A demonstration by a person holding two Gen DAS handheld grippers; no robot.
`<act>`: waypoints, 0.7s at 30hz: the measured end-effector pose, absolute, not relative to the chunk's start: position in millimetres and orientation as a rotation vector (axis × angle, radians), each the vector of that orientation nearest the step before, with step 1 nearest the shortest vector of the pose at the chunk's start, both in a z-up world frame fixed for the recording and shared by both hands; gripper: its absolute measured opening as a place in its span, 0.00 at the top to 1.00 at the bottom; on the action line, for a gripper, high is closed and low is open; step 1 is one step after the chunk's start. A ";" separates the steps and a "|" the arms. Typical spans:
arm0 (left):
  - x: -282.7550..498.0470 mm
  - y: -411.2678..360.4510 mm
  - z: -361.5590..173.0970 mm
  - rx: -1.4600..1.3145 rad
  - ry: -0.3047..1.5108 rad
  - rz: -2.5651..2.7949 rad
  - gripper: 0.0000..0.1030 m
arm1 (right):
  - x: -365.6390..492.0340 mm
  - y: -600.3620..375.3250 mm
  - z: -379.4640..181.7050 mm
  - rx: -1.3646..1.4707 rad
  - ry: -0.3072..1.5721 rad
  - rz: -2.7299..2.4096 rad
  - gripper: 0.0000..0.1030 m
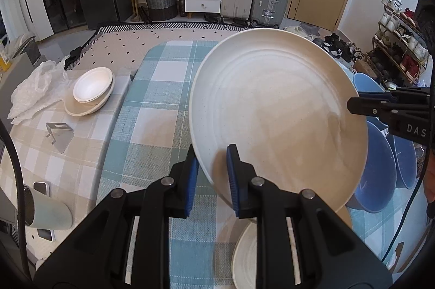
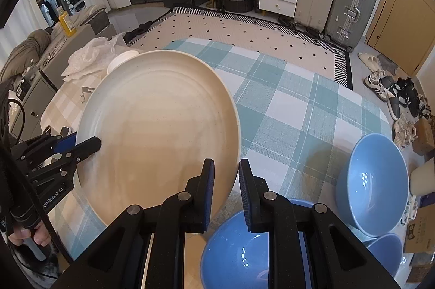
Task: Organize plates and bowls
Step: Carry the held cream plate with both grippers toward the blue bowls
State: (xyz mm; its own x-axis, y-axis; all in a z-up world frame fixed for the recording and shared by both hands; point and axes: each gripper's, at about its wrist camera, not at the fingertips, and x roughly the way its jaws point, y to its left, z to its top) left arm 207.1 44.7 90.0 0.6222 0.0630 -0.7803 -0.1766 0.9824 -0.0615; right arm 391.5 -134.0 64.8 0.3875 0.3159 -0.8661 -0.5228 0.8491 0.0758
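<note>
Holding the large cream plate point(image 1: 277, 109) aloft, both grippers' fingers point(image 1: 193, 174) pinch opposite rims; beyond them a white stack point(image 1: 91, 90) waits, blue bowls point(image 2: 372, 185) near the right fingers point(image 2: 209, 185) remain unsorted.

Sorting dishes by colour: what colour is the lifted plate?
Cream-white plate, gripped at opposite rims; clearest in the right wrist view.

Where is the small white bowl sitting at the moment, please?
In the left wrist view, the white bowl sits on a cream plate at the table's left side, beside crumpled plastic wrap.
</note>
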 end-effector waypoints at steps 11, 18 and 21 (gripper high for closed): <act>165.0 23.2 115.3 -0.120 0.857 0.134 0.82 | 357.7 -143.0 85.7 -0.196 1.003 0.551 0.82; 146.2 15.8 118.1 -0.115 0.847 0.127 0.82 | 334.5 -148.2 93.7 -0.194 0.977 0.546 0.82; 137.7 14.0 117.6 -0.115 0.841 0.125 0.82 | 325.0 -149.9 94.6 -0.193 0.972 0.547 0.82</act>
